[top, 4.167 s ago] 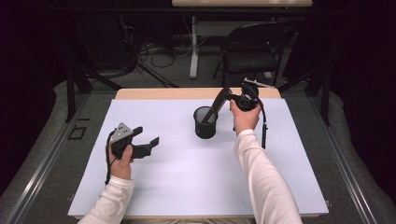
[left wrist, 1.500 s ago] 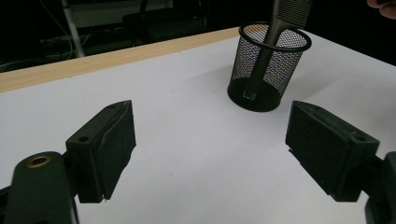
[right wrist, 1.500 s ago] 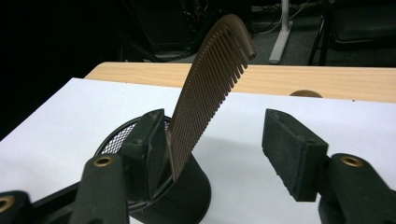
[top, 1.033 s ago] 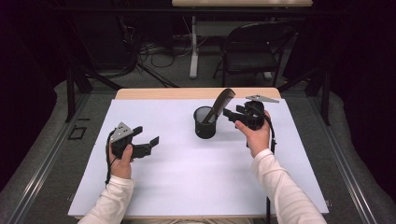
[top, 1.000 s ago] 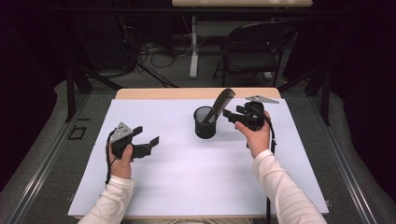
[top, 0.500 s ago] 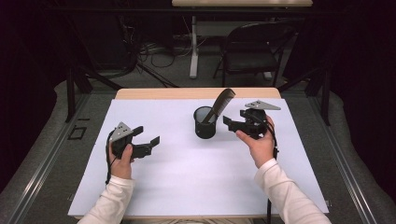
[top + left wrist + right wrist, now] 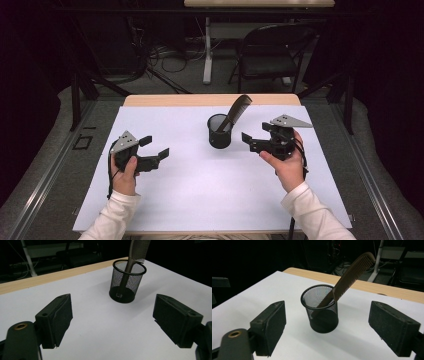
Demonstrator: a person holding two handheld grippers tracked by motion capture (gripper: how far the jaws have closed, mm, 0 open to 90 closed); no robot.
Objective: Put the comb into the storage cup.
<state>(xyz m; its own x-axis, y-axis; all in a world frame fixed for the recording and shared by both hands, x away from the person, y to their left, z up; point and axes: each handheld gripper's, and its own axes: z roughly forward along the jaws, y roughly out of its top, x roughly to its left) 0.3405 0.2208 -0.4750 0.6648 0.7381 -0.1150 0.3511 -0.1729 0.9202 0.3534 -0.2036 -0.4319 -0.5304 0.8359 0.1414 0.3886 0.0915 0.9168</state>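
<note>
A black mesh cup [image 7: 219, 135] stands upright on the white table [image 7: 200, 195], right of centre toward the back. A brown comb [image 7: 236, 111] leans in it, teeth end up, tipped to the right. My right gripper [image 7: 255, 134] hovers a short way right of the cup and points at it. Its jaws have just been opening and have nothing between them. In the right gripper view the cup [image 7: 322, 311] and comb [image 7: 352, 272] sit ahead of the open gripper [image 7: 327, 308]. My left gripper [image 7: 156, 146] stands open and empty at the left, with the cup [image 7: 127, 282] and comb [image 7: 139, 247] ahead.
A wooden strip [image 7: 210, 100] runs along the table's far edge. Behind the table a dark chair [image 7: 272, 55] and a white table leg [image 7: 207, 50] stand on the floor among cables.
My right gripper has drawn back from the comb, to the right and toward the near side, with its jaws wider. The comb stays leaning in the cup. The left gripper has not moved.
</note>
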